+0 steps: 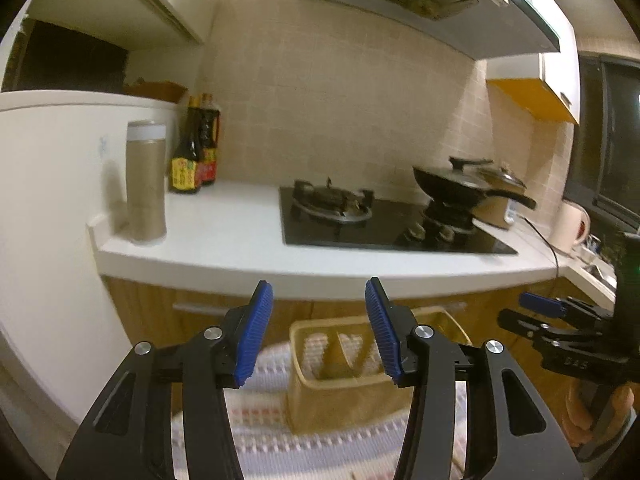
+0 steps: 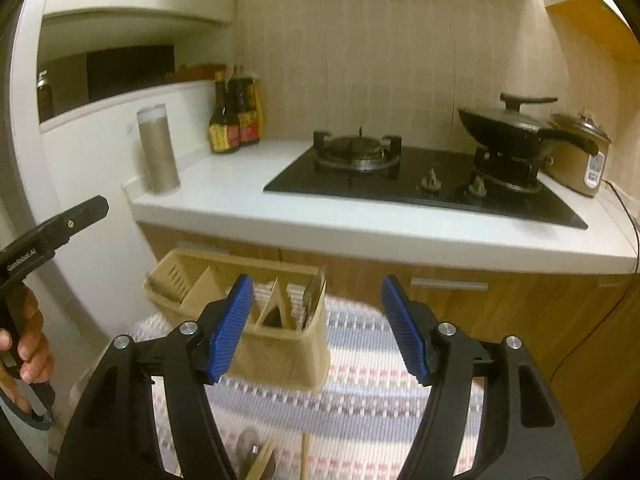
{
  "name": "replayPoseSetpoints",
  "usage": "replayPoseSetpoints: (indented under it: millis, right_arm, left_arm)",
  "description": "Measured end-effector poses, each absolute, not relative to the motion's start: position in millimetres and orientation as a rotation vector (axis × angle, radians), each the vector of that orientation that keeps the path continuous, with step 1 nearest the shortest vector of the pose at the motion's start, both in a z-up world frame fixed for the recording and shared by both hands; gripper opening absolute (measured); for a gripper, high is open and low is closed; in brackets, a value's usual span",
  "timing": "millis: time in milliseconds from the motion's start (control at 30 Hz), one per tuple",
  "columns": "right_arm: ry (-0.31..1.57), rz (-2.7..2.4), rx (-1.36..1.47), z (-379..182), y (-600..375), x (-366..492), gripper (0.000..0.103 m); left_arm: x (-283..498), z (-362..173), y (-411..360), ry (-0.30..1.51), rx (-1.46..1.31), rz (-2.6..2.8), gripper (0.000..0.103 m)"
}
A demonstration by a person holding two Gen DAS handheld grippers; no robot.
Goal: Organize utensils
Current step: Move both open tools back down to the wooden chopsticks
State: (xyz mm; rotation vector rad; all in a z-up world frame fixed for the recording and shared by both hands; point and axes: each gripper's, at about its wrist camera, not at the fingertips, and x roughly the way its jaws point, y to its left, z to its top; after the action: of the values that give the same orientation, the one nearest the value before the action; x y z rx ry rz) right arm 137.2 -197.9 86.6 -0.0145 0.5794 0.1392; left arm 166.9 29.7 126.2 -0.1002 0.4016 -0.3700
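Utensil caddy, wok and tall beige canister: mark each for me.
Utensil caddy [image 2: 280,360]: right wrist view, front wall.
Wok [image 2: 500,126]: right wrist view, black bowl side.
Tall beige canister [image 1: 146,184]: left wrist view, mid-body.

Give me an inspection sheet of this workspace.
Surface: striped woven mat in front of the white counter.
Job's things: beige divided utensil caddy on the mat, dark utensils in one compartment; wooden pieces at the near edge.
Clutter: sauce bottles, tan cylinder.
Grippers: left hand-held gripper open, empty; right hand-held gripper open, empty.
Cables: black cord from the rice cooker.
Surroundings: gas hob, lidded wok.
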Motion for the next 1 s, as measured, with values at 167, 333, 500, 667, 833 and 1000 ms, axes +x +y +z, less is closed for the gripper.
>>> replayPoseSetpoints:
  millis: [167, 333, 500, 667, 833, 1000]
  right_arm:
    - [0.745, 0.173, -0.029, 67.8, -194.7, 122.7, 0.063]
    - [0.916, 0.208, -0.004, 38.2, -197.5, 118.2, 0.063]
    - [1.086, 0.257, 0.068, 0.4, -203.4, 116.9, 0.063]
    - [1.193, 0.296, 0.108, -32.0, -197.6, 115.1, 0.052]
    - [1.265, 0.319, 0.175, -52.9, -191.5, 117.0, 0.037]
    - [1.291, 0.326, 0.229, -63.9, -186.5, 117.9, 0.035]
  left_arm:
    - [146.0, 111.8, 19.9, 0.501, -0.058, -0.406, 0.047]
    - [138.3, 77.0, 4.9, 0.659, 0.014, -0.412, 0.047]
    - [141.0, 29.2, -3.3, 0.820, 0.068, -0.410, 0.047]
    - [145.4, -16.0, 2.4, 0.968, 0.052, -0.419, 0.045]
    - [145.3, -43.2, -0.1, 1.047, 0.067, -0.435, 0.038]
    - [141.4, -52.9, -11.0, 1.062, 0.120, -0.437, 0.038]
